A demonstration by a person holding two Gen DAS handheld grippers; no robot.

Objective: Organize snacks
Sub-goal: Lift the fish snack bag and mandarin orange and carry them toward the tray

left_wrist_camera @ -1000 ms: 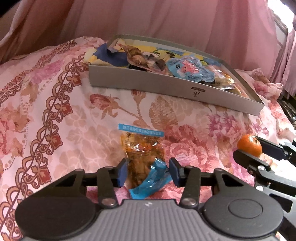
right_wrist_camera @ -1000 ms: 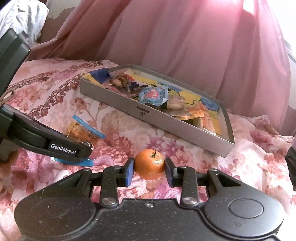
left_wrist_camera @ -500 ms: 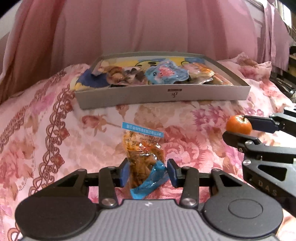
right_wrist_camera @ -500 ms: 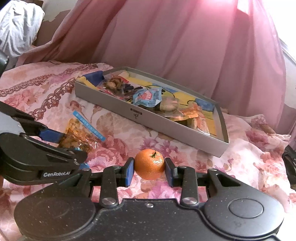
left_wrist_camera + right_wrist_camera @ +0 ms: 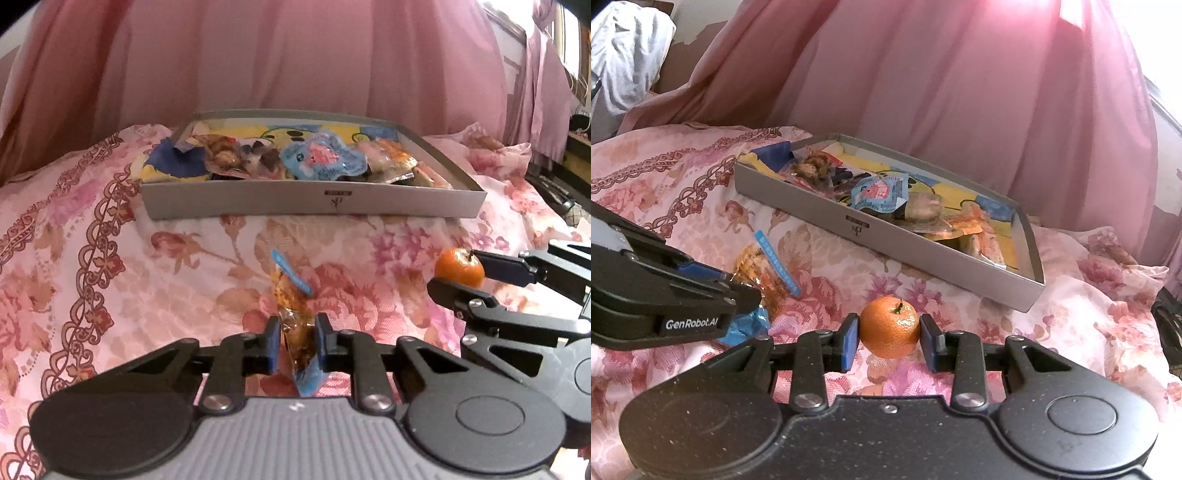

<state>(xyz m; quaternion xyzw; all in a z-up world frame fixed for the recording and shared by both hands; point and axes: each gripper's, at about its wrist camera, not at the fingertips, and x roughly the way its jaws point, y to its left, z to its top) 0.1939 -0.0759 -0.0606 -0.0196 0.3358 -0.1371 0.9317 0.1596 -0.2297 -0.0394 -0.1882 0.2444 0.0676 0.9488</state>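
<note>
A clear snack packet with brown pieces and blue ends stands on edge, pinched between the blue pads of my left gripper, which is shut on it. A small mandarin sits between the pads of my right gripper, shut on it just above the bedspread. In the left wrist view the mandarin and right gripper show at the right. From the right wrist, the left gripper and its snack packet lie to the left. A grey box holding several snacks lies ahead of both.
Everything rests on a soft pink floral bedspread. A pink curtain hangs right behind the grey box. White cloth is bunched at the far left, and dark items lie beyond the bed's right edge.
My left gripper has closed from open onto the snack packet, which has turned from flat to on edge. The right gripper keeps the mandarin, and both views have shifted slightly relative to the box.
</note>
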